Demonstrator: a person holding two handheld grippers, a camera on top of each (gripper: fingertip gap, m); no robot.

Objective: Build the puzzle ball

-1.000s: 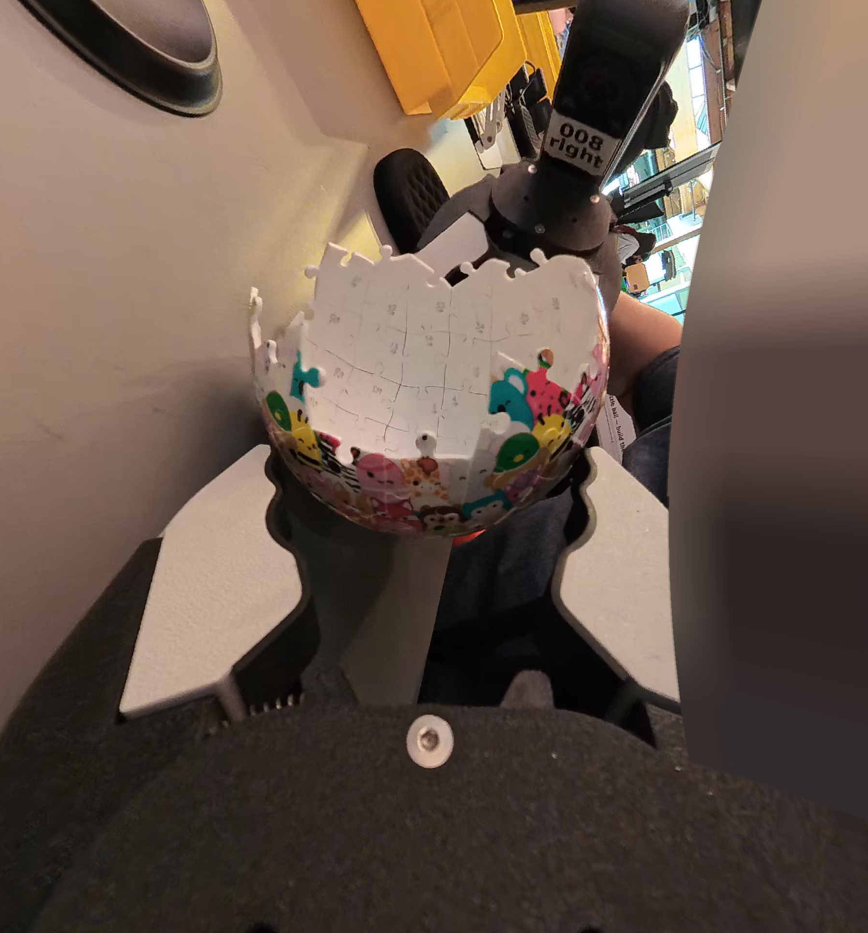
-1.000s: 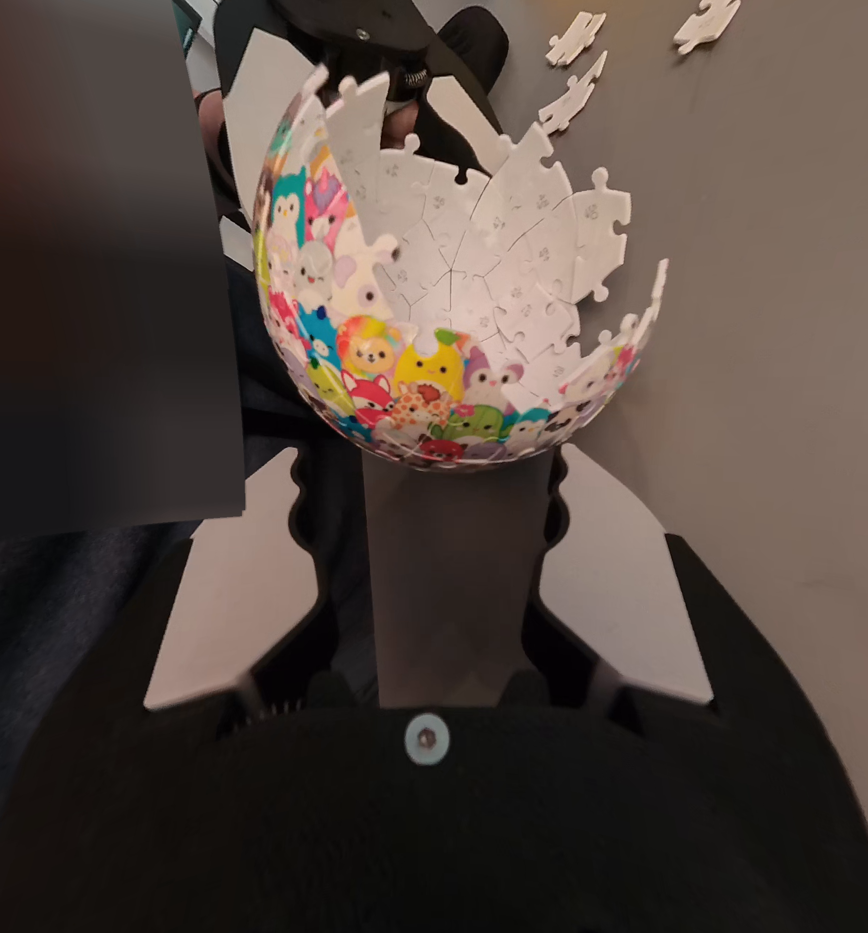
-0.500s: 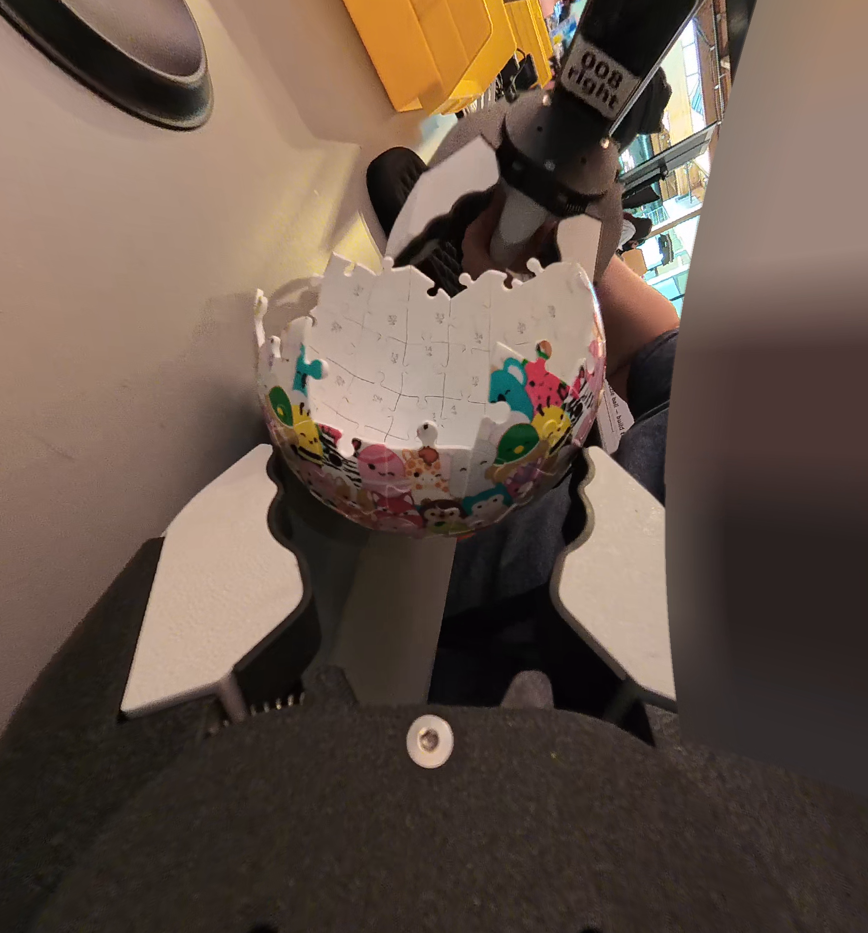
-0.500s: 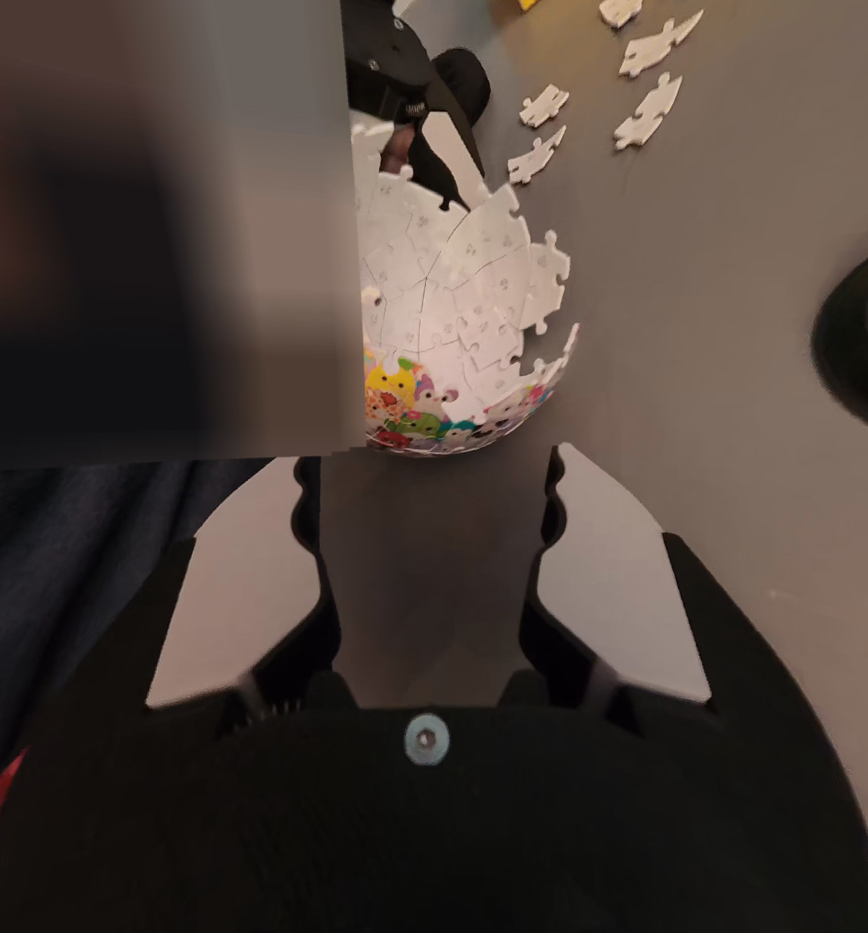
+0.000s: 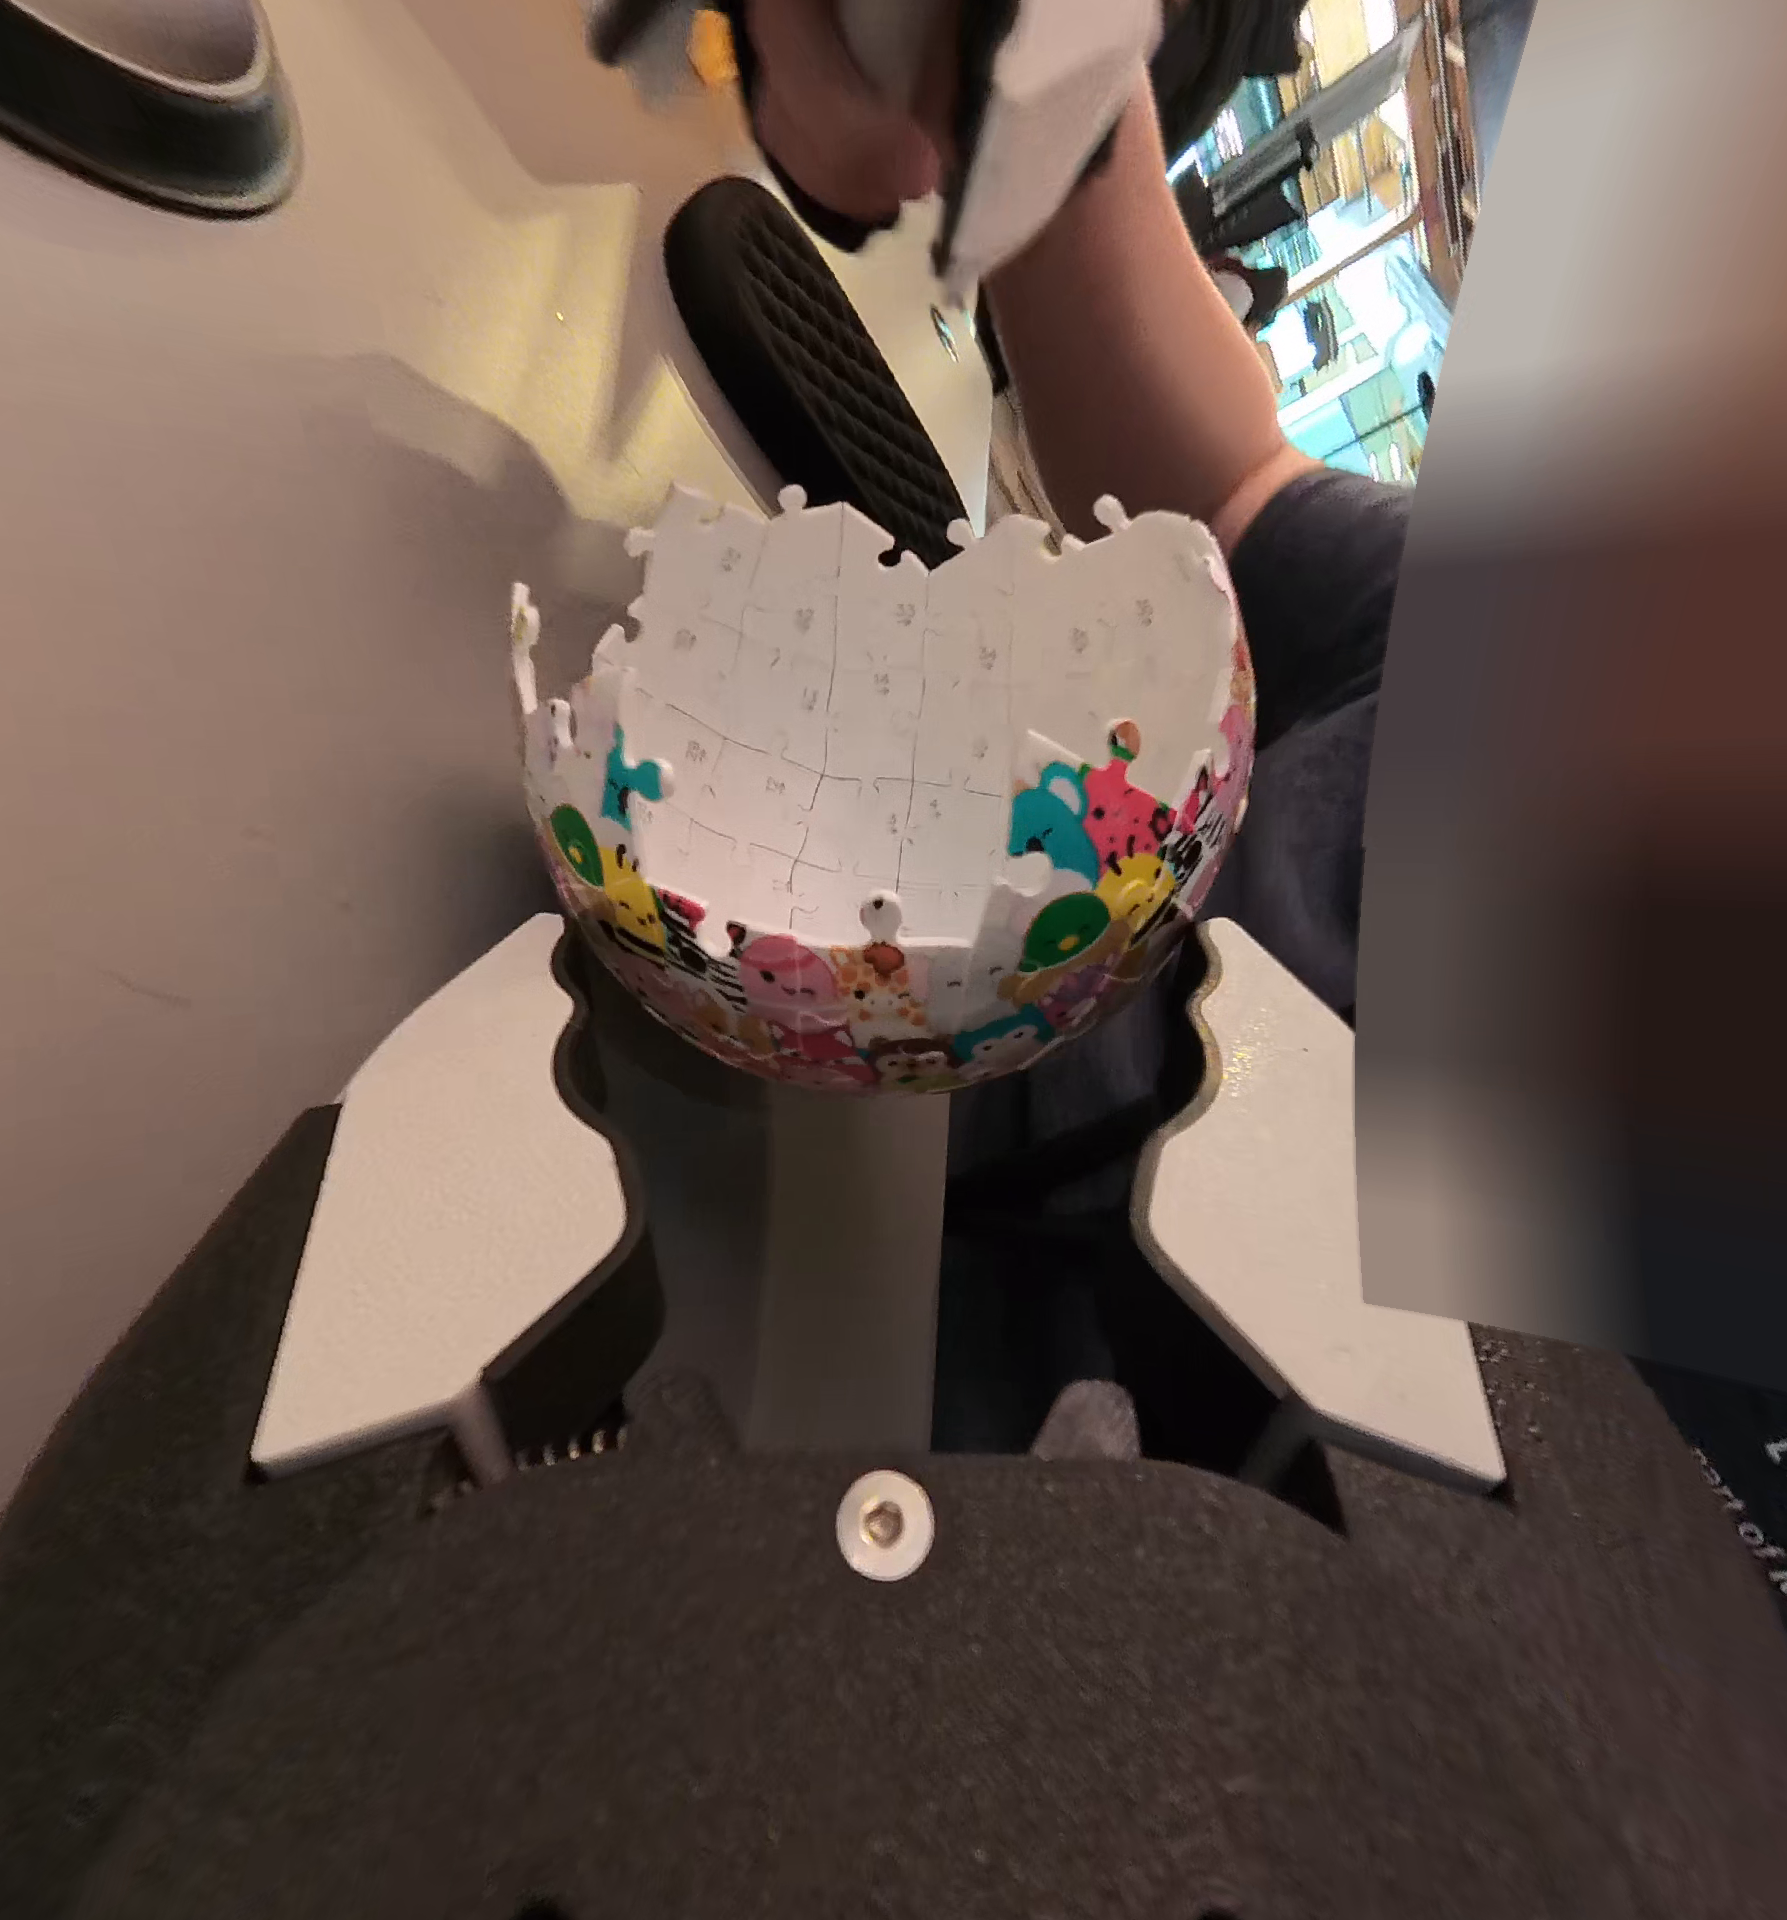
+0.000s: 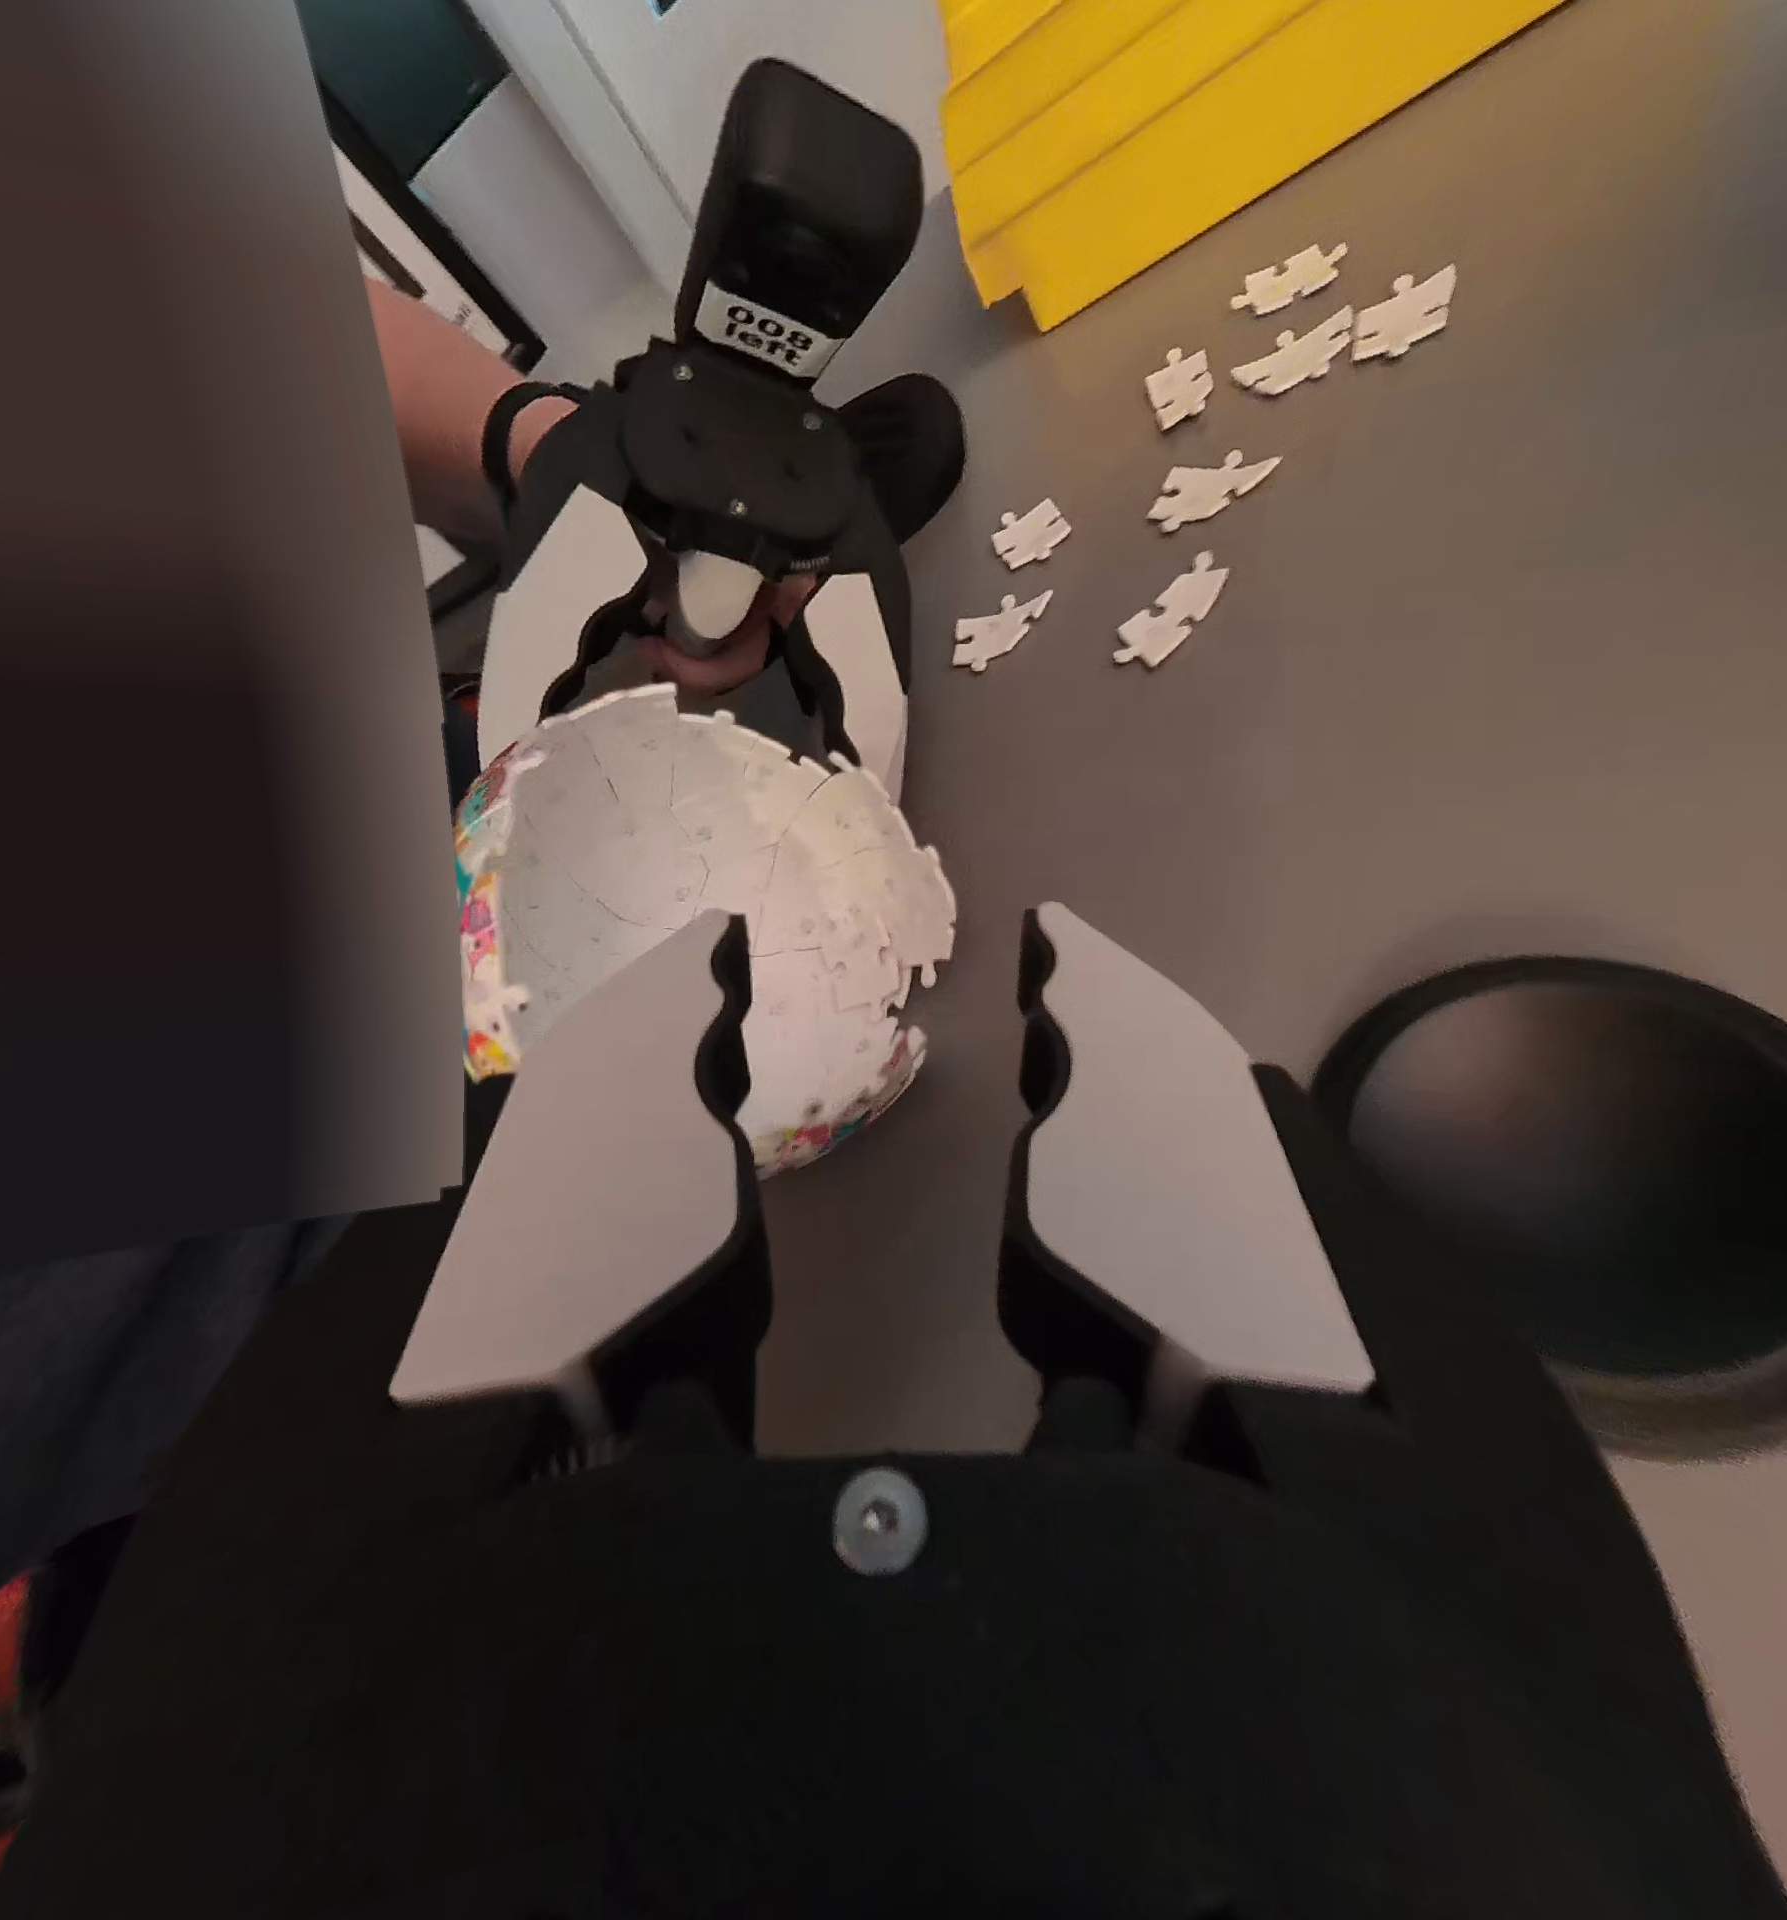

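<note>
1. Two grippers share the work. The left gripper has its fingers spread wide, cradling the half-built puzzle ball, a bowl-shaped shell with white inner faces and bright cartoon animals outside. The shell sits between the fingertips; whether both press on it I cannot tell.
2. The right gripper is empty, its fingers moderately open, poised above the grey bench just right of the shell.
3. In the right wrist view the shell appears at or just above the near edge of the bench, its open rim turned towards the right gripper; contact with the bench is unclear.
4. About eight loose white puzzle pieces lie face down farther back on the bench, well apart from the shell and near a stack of yellow bins.
5. A round black dish sits on the bench at the right.
6. The step in hand looks like fetching the next piece: roughly half the sphere is joined and the jagged rim shows open tabs and notches.
7. The next move probably calls for the right gripper to reach to the far pieces, close on one by its edges, and carry it back aligned to a rim gap while the left keeps the shell steady.
</note>
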